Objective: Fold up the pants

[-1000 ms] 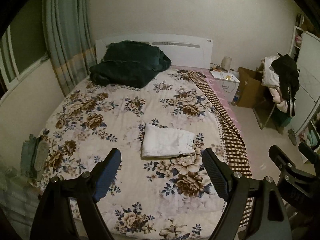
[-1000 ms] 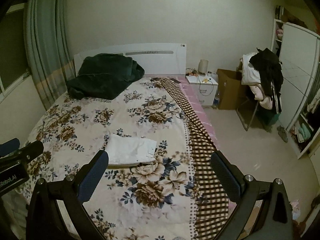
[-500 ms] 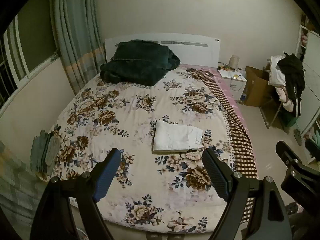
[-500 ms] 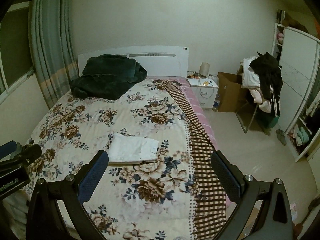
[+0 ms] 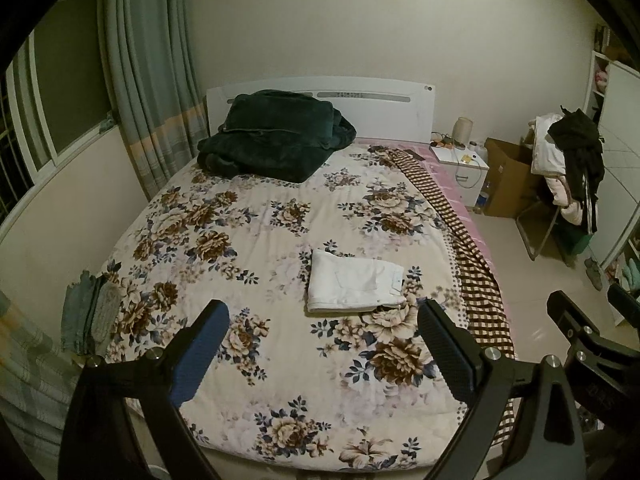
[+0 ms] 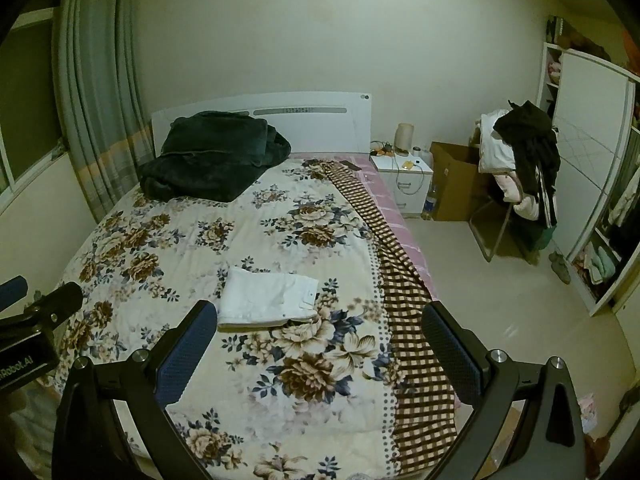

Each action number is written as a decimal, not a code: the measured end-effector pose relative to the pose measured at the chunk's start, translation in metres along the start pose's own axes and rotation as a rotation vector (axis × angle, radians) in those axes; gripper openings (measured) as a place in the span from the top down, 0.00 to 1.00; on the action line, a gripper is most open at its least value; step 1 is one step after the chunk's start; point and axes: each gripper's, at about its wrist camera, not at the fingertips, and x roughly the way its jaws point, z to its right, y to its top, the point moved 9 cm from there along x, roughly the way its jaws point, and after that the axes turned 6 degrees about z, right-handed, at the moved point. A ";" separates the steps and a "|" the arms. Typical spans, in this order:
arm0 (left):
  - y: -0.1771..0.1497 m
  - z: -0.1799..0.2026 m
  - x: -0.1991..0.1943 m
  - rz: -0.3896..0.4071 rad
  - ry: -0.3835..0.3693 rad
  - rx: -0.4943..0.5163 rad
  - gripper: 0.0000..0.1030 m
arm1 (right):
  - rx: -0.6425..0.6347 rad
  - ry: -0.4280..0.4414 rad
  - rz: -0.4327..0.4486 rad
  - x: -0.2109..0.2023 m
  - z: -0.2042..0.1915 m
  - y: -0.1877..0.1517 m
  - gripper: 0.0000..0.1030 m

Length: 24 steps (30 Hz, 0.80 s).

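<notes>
Pants [image 5: 354, 286] lie folded on the bed [image 5: 256, 240] at twelve o'clock; I see both tools, left tool [image 5: 322, 354] just widened and right tool [image 6: 320, 350], gaping empty.

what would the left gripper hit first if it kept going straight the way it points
Probably the floral bedspread, near the folded white pants. The open left gripper is empty, and nothing nearer shows, though depth is unclear.

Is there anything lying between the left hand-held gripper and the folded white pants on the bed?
Nothing visible. Only bare floral bedspread lies between the left hand-held gripper and the white pants; its jaws stand open and empty.
</notes>
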 end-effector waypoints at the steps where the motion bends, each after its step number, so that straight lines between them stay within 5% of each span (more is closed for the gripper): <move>1: 0.000 0.000 0.000 0.002 0.000 0.001 0.06 | -0.001 0.002 0.000 -0.002 0.000 0.001 0.00; 24: 0.007 -0.007 -0.016 0.025 0.012 -0.015 0.06 | -0.001 0.059 -0.005 -0.011 -0.015 0.009 0.00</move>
